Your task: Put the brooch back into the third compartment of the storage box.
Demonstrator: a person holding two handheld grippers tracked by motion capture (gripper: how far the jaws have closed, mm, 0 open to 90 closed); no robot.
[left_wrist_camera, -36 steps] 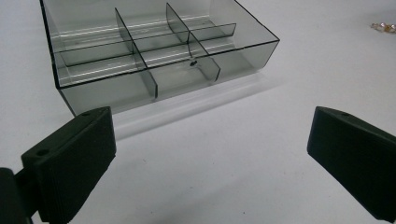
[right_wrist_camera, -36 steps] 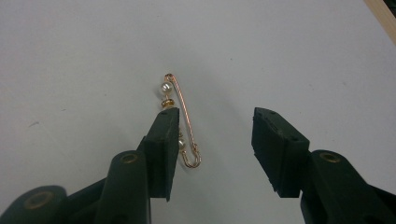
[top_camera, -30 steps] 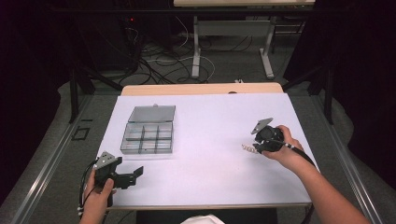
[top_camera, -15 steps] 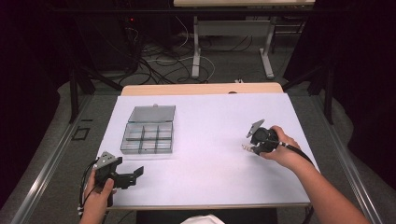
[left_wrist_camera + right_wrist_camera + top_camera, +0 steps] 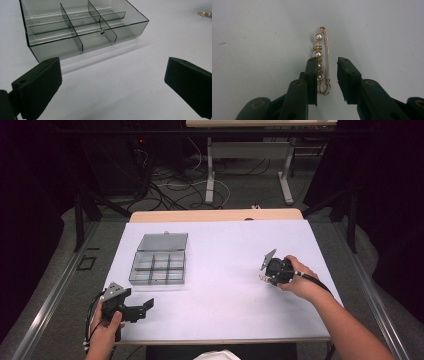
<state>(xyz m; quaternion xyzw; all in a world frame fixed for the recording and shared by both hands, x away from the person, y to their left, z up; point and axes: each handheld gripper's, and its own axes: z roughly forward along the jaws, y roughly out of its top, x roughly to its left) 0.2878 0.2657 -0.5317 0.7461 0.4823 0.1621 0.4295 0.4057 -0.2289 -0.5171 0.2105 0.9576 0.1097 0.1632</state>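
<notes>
Two grippers are at work on the white tabletop. In the high view the right gripper sits at the right side, tipped down over a tiny glint on the sheet that cannot be made out from there. The right gripper view shows it plainly: a gold pin strung with four pearls, lying flat on the tabletop between the two fingers. The fingers have just been closing and now stand narrow around the pin's lower half; the left one looks to be against the pearls, while a gap remains on the other side, so the pin is not yet pinched.

The left gripper rests near the front left edge, held by the left hand. Its own view shows its fingers wide apart with nothing between them, and just ahead the clear divided box, its compartments empty. The high view adds the box's lid, folded back flat, well apart from the pin.
</notes>
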